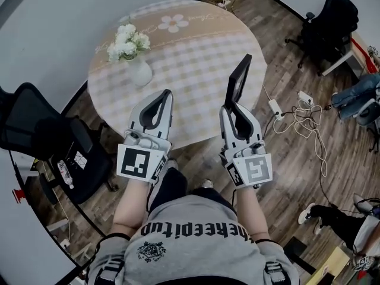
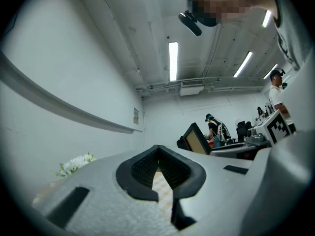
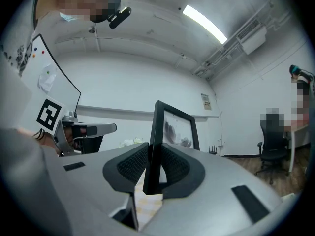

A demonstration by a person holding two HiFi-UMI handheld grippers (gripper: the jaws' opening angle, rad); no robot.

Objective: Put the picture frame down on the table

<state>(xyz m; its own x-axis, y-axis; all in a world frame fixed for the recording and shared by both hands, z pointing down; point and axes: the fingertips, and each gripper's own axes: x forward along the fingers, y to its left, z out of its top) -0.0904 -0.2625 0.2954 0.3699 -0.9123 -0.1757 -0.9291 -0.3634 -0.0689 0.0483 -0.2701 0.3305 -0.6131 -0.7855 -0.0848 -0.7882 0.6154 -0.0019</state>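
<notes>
The right claw holds the picture frame. Its two jaws press on the bottom edge of the frame, one on each side. The frame sticks out past the claw tips, up and toward the far side. Its long side runs the same way the claw points. From above we see mostly its thin black edge.

The frame hangs over the near right part of the round table. The table is under the frame and a bit farther away. In the right gripper view, the checked cloth shows in the gap below the frame's bottom corner. So I think the frame is in the air and not yet on the table.

The left claw is just to the left of the right claw, and it does not touch the frame. Its jaws are closed tip to tip with nothing in them. Only the cloth shows through the hole between them.

The right claw is the one that must do the job. I think it has to go down and a little farther out, until the frame meets the cloth. The frame is tall and thin, so it could tip over.

A vase of white flowers stands at the far left of the table, well apart from the frame.
</notes>
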